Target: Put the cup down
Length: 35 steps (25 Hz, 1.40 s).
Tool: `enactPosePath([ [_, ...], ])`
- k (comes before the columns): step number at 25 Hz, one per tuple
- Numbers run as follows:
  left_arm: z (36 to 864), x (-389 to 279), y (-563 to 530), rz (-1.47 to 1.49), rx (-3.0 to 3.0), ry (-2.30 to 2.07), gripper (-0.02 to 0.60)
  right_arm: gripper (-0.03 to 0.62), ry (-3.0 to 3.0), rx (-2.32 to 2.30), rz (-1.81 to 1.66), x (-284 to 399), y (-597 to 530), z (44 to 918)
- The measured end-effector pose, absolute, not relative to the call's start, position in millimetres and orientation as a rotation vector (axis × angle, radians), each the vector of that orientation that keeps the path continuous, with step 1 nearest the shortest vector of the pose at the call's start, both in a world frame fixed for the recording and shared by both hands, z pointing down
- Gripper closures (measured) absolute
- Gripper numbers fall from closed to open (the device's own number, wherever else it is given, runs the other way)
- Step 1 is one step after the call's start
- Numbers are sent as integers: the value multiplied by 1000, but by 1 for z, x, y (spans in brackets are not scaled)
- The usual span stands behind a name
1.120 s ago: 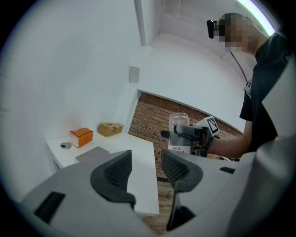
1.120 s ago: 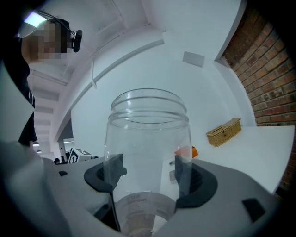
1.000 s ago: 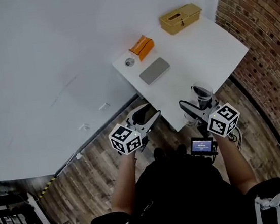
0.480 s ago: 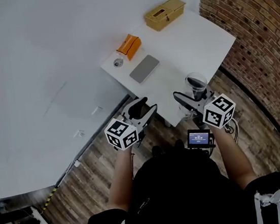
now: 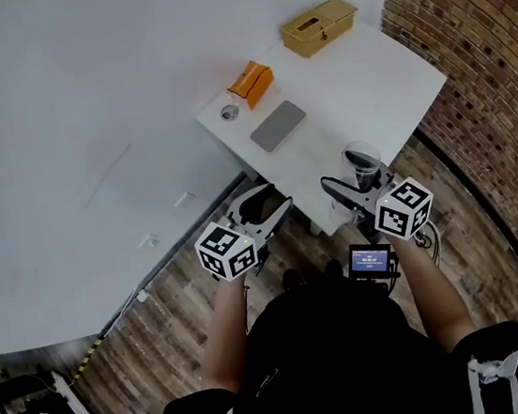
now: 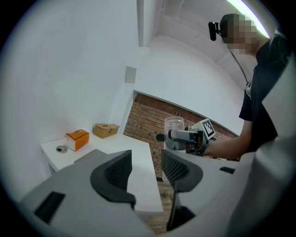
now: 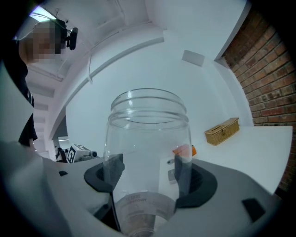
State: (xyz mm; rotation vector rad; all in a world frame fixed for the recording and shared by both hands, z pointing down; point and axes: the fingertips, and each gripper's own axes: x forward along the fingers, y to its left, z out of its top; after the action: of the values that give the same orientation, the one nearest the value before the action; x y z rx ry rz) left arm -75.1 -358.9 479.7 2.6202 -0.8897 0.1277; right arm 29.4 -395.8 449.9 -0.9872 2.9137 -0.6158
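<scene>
A clear glass cup point(image 7: 149, 157) with a threaded rim stands upright between the jaws of my right gripper point(image 7: 149, 175), which is shut on it. In the head view the cup point(image 5: 361, 163) hangs at the near edge of the white table point(image 5: 372, 92), held by the right gripper point(image 5: 359, 188). From the left gripper view the cup point(image 6: 174, 133) appears in the air to the right of the table. My left gripper point(image 5: 267, 207) is open and empty, left of the table's near corner; its jaws point(image 6: 144, 171) hold nothing.
On the table lie a grey flat pad point(image 5: 278, 126), an orange box point(image 5: 250, 81), a small round metal object point(image 5: 230, 112) and a woven yellow box point(image 5: 318, 27). A brick wall point(image 5: 476, 59) runs along the right. Wooden floor point(image 5: 159, 309) lies below.
The view has shifted slightly. Both grippers keep nearly the same places, the cup staying in the right gripper at the table's near edge.
</scene>
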Motion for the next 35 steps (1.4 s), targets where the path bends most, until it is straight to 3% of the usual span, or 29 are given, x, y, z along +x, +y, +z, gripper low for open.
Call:
enactPosePath([
  [15, 478, -96, -370, 78, 2524, -1026, 390, 241, 2937, -883, -705, -13, -540, 499],
  [24, 494, -104, -379, 57, 2448, -1080, 391, 241, 2834, -1055, -502, -32, -649, 512],
  [35, 510, -116, -390, 68, 2374, -1117, 390, 241, 3002, -1025, -217, -78, -695, 541],
])
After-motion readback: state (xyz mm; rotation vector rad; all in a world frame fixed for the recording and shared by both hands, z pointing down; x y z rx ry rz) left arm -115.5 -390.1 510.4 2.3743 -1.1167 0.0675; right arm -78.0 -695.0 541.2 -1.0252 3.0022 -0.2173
